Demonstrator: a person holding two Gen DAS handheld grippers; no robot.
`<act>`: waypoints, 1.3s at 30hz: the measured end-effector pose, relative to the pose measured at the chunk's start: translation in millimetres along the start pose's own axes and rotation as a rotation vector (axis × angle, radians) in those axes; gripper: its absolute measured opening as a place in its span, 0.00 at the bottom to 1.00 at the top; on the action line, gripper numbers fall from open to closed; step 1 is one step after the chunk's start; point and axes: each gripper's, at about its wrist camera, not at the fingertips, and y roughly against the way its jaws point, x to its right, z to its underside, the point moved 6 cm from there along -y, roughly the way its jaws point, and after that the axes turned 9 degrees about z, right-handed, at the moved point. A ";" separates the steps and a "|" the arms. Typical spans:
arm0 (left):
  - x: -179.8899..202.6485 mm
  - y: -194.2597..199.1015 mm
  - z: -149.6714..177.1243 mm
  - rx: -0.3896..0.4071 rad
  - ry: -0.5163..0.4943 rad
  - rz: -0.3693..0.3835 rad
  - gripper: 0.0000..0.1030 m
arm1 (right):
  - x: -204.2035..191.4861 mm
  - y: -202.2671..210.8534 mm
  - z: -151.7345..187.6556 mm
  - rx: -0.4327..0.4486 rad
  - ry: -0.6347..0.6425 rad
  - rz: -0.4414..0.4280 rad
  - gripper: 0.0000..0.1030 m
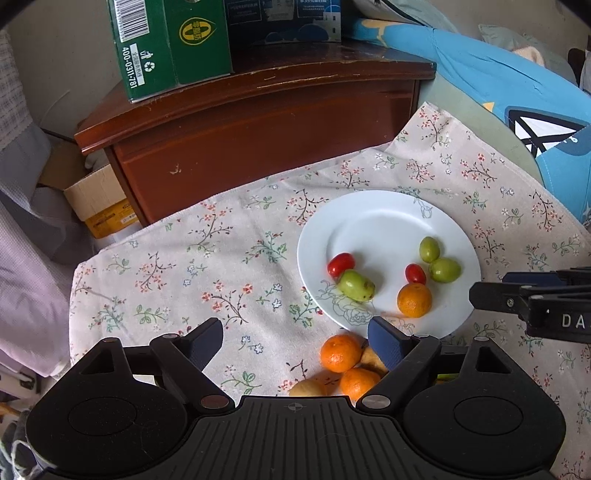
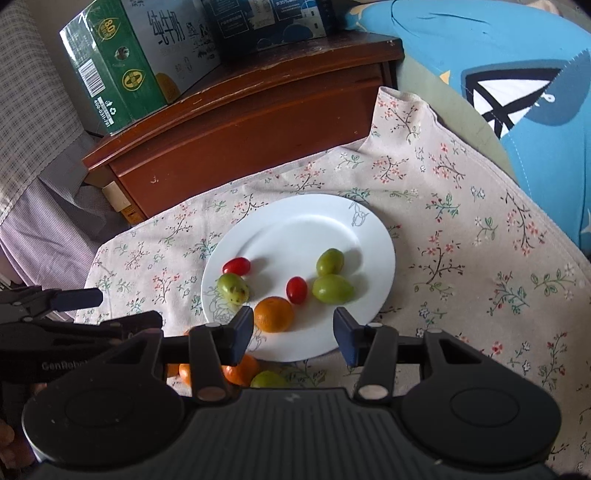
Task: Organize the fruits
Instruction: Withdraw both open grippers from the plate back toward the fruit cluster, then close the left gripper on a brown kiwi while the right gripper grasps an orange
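I have the white plate (image 2: 369,236) ahead of both sets of jaws, lying on the flowered cloth (image 2: 461,229). On it I count six fruits: one orange (image 2: 273,314) at the near rim, two red tomatoes (image 2: 296,290), and three green fruits (image 2: 332,289), one of them speckled (image 2: 232,286) and touching the tomato on the left.

Through the right gripper (image 2: 293,338) the orange sits just beyond the gap between my fingertips, a little toward the left finger; the jaws stand apart with nothing between them and touch no fruit. Below them, off the plate on the cloth, I see more oranges (image 2: 242,371) and a green fruit (image 2: 269,379) partly hidden by the gripper body.

Through the left gripper (image 1: 295,341) the jaws are spread wide and empty. The plate's (image 1: 388,210) near rim lies just past my right fingertip. Between the fingers, toward the right one, two oranges (image 1: 340,352) rest on the cloth (image 1: 184,258) off the plate, with two yellowish fruits (image 1: 307,388) beside them, partly covered. The other gripper's tip pokes in from the right edge, near the plate's rim.

Beyond the cloth stands a brown wooden cabinet (image 1: 258,140) carrying a green carton (image 1: 166,44) and a dark blue box (image 1: 284,20). To the right of it lies a blue cushion (image 2: 517,74).
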 end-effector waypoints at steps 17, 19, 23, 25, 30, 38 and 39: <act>-37.2 14.2 29.4 0.028 0.087 0.052 0.85 | -15.1 13.2 48.3 -0.056 0.061 -0.069 0.47; -36.8 12.5 33.5 0.021 0.081 0.067 0.85 | -17.1 11.0 54.8 -0.073 0.071 -0.076 0.47; -33.8 6.8 43.7 0.015 0.044 0.091 0.84 | -26.0 5.6 66.0 -0.089 0.128 -0.089 0.47; -31.1 1.9 48.2 -0.003 0.023 0.105 0.84 | -27.7 1.5 69.5 -0.104 0.134 -0.085 0.47; -23.4 -5.4 55.1 -0.008 -0.046 0.116 0.84 | -33.4 -2.5 72.8 -0.108 0.156 -0.099 0.47; -19.6 -21.5 59.4 -0.025 -0.102 0.122 0.75 | -35.0 -15.9 77.2 -0.133 0.153 -0.090 0.44; -18.6 -22.9 59.2 -0.025 -0.106 0.132 0.73 | -35.0 -16.7 76.9 -0.133 0.151 -0.090 0.43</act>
